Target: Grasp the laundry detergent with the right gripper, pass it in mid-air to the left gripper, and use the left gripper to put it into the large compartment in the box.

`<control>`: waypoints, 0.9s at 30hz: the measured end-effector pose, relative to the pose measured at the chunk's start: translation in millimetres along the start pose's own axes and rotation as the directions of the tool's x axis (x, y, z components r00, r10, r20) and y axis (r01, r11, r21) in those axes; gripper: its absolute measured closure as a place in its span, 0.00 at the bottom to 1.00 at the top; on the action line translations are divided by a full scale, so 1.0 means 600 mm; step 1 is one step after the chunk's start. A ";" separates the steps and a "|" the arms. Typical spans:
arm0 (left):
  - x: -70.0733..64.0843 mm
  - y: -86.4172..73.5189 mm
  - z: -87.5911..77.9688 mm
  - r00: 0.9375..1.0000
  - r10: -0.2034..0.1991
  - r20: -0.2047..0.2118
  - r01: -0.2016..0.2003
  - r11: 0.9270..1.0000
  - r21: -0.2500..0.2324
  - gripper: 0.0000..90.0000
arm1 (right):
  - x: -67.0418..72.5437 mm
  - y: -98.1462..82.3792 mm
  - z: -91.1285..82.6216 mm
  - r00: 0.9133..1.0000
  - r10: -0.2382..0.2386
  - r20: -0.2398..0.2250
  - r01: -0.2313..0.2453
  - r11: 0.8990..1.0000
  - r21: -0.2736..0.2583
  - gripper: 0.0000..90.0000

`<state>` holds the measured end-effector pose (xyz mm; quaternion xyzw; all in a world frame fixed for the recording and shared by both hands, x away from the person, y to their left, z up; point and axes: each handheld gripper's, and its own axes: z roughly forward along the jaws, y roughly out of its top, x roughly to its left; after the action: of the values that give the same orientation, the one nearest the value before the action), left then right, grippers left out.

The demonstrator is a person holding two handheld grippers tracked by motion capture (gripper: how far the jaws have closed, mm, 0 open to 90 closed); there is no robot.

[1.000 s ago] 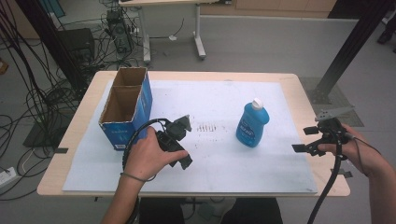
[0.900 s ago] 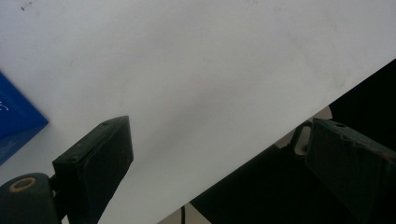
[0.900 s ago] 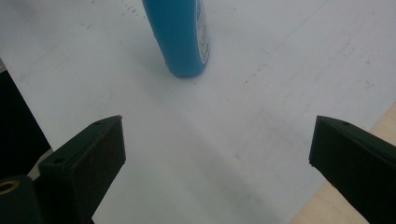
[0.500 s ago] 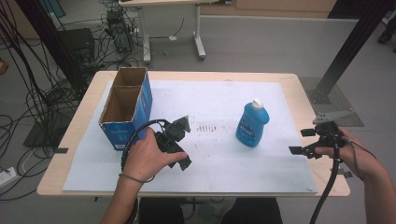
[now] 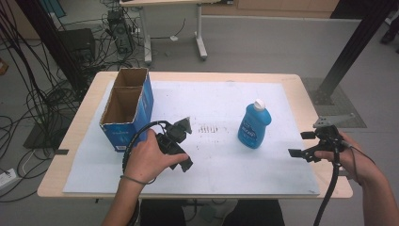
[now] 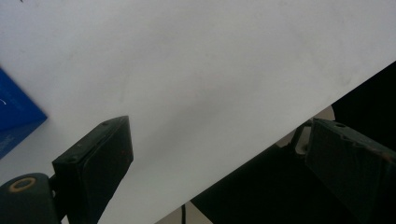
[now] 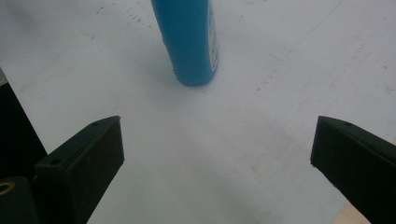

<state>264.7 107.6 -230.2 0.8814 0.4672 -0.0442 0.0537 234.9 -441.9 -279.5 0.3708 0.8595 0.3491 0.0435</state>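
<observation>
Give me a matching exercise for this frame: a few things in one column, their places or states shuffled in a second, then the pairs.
Things:
1. blue bottle
2. cardboard box
3. left gripper
4. right gripper

Places or states:
A. open-topped, at the mat's left edge
B. jaws apart, at the table's right edge
C. upright with a white cap, right of the mat's centre
D. jaws apart, beside the box

Pairs: 1-C, 2-A, 3-D, 4-B
</observation>
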 end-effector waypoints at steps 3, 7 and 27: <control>0.000 0.000 0.000 1.000 0.000 0.000 0.000 1.000 0.000 0.09 | 0.002 -0.003 0.004 1.000 0.000 0.002 0.000 1.000 -0.005 0.03; 0.000 0.001 0.001 1.000 -0.001 0.001 0.001 1.000 0.000 0.09 | 0.004 -0.008 0.007 1.000 0.003 0.007 -0.003 1.000 -0.015 0.03; 0.001 -0.004 -0.002 1.000 -0.006 0.002 0.006 1.000 -0.006 0.09 | 0.021 -0.025 0.024 1.000 0.001 0.020 0.000 0.999 -0.050 0.03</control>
<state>263.2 109.7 -229.3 0.8797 0.4701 -0.0438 0.0566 221.5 -432.5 -297.5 0.3734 0.8499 0.3666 0.0613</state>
